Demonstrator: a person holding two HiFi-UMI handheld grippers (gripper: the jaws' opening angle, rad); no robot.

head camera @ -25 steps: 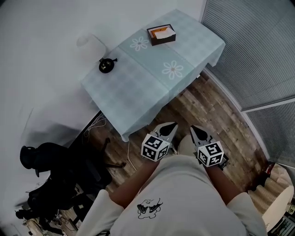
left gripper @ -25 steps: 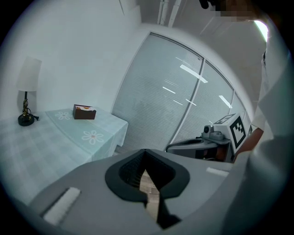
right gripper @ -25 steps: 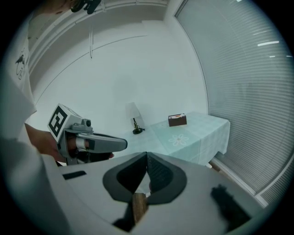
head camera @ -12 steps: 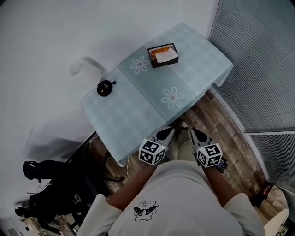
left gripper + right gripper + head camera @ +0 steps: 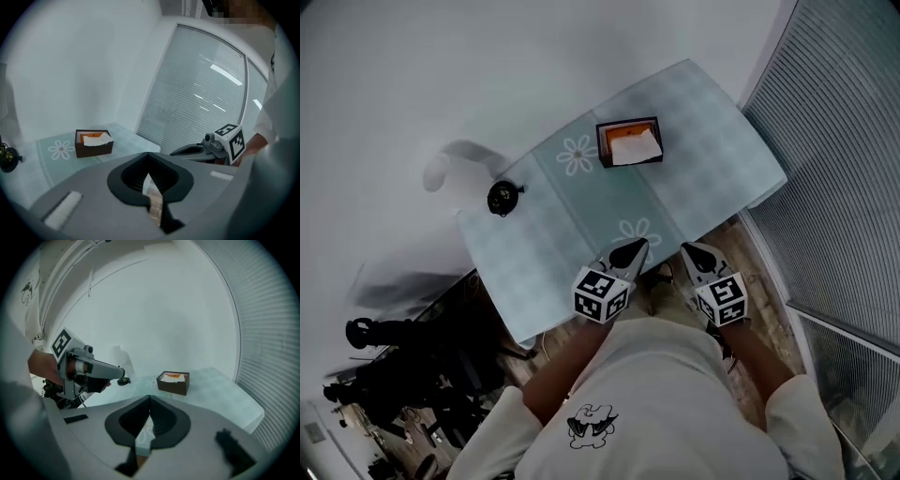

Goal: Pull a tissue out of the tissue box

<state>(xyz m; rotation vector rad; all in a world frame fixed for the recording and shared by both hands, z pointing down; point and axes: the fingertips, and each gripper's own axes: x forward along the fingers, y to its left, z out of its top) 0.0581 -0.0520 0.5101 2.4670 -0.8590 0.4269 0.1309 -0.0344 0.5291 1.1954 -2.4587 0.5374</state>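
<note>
A dark brown tissue box (image 5: 628,142) with a white tissue sticking out of its top stands on the far half of a table (image 5: 712,159) covered in a pale blue checked cloth. It also shows as the box (image 5: 93,143) in the left gripper view and the box (image 5: 173,382) in the right gripper view. My left gripper (image 5: 630,251) and right gripper (image 5: 694,253) hover side by side over the table's near edge, well short of the box. Both point toward it with jaws shut and nothing in them.
A small black round object (image 5: 502,198) sits near the table's left end by the white wall. Slatted window blinds (image 5: 844,169) run along the right. Dark chairs and gear (image 5: 394,375) crowd the wooden floor at the lower left.
The person has walked up to the table. Both grippers moved from above the floor to the table's near edge, and the tissue box is now closer.
</note>
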